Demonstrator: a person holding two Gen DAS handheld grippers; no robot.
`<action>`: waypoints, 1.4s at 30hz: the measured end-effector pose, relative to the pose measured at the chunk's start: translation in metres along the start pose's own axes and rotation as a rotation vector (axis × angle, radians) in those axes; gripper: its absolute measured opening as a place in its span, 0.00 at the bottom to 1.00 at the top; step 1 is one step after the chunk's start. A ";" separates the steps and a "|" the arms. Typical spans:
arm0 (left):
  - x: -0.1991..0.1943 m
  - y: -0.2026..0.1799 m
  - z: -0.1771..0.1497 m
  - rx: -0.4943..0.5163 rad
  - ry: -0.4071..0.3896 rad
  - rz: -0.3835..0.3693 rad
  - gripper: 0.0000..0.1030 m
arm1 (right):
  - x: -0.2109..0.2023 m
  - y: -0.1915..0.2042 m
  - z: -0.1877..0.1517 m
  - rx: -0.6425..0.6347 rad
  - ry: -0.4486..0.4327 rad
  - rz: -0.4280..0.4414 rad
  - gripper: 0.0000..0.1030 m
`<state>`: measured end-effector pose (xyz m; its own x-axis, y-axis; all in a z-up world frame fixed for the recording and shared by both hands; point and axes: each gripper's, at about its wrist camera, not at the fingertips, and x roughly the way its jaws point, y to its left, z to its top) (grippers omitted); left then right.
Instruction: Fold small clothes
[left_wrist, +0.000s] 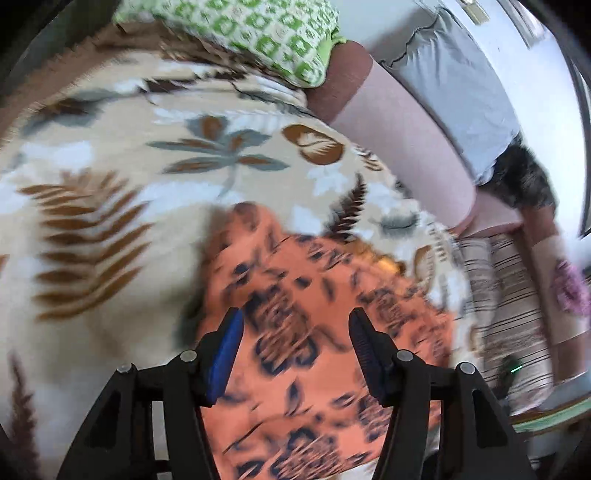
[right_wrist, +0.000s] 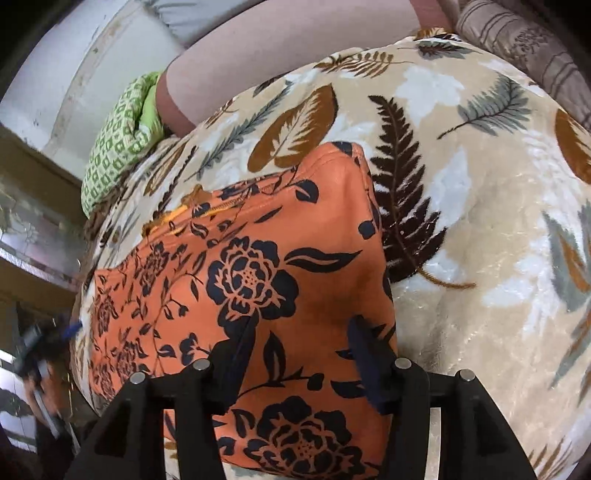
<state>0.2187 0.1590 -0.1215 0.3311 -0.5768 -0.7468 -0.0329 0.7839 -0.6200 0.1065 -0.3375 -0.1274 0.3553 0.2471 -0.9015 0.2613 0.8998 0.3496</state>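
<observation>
One orange floral garment (right_wrist: 258, 280) lies folded on one leaf-print blanket (right_wrist: 480, 229); both claws, left (left_wrist: 295, 325) and right (right_wrist: 301, 332), gape empty.

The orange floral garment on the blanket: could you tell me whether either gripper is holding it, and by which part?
Nothing is held. The left gripper and right gripper both stand open above the orange floral garment.

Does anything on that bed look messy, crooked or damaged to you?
Nothing looks damaged or spilled. The orange flowered garment lies folded fairly flat on the leaf-print blanket, though its far edge is uneven, one corner sticking out further. A green patterned cloth sits bunched at the blanket's edge.
</observation>
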 end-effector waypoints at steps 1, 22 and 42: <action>0.007 0.000 0.008 -0.007 0.015 -0.025 0.58 | 0.001 -0.002 0.000 0.012 -0.004 0.009 0.55; 0.006 -0.040 -0.071 0.167 -0.014 0.172 0.66 | -0.019 -0.021 -0.050 0.092 0.083 0.091 0.70; 0.040 -0.080 -0.138 0.417 0.020 0.472 0.74 | -0.060 -0.022 -0.080 0.226 -0.049 0.084 0.70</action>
<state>0.1044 0.0419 -0.1350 0.3532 -0.1475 -0.9238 0.2003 0.9765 -0.0793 0.0078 -0.3430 -0.1012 0.4262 0.2943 -0.8554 0.4210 0.7724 0.4755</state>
